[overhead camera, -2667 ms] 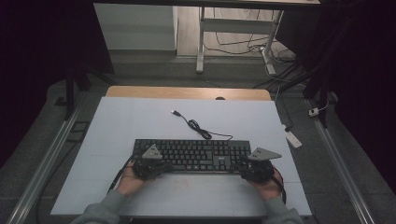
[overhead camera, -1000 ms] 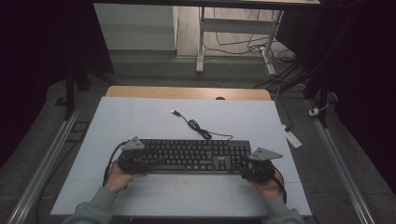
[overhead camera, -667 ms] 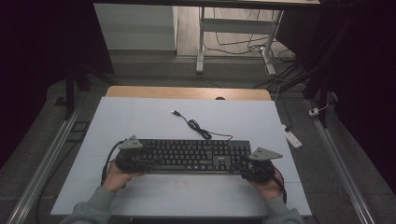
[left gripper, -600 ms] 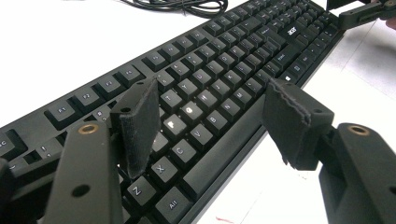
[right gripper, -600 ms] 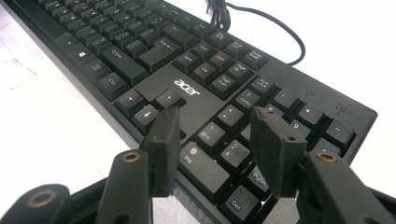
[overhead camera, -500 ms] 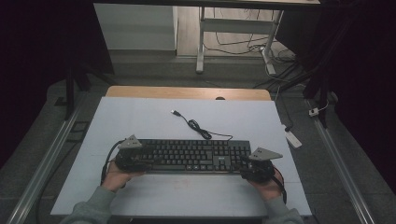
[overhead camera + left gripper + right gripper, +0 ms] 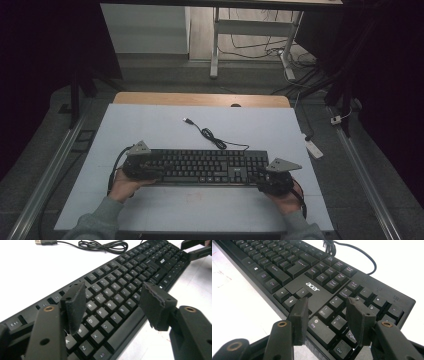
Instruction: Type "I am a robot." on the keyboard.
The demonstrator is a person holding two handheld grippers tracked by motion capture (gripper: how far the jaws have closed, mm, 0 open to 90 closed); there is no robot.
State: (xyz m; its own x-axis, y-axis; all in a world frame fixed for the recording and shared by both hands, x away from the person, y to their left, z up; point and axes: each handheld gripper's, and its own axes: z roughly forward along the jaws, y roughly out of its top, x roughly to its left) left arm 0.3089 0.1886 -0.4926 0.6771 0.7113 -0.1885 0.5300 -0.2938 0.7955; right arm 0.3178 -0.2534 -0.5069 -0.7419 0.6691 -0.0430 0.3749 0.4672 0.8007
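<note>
Left gripper (image 7: 142, 167) shifted outward to keyboard (image 7: 202, 166) left end; right gripper (image 7: 274, 181) unmoved at right end. Both jaw pairs apart, keys beneath, nothing clamped. Lift likely next.

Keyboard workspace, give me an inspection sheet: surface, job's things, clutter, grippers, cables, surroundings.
Surface: white tabletop, wooden strip at its far edge.
Job's things: black keyboard lying flat near the front.
Clutter: nothing seen.
Grippers: left gripper open above the keyboard's left-end keys; right gripper open over the number pad.
Cables: keyboard cable bunched behind the keyboard, its USB plug unplugged.
Surroundings: dark room, desk legs and floor wiring beyond.
</note>
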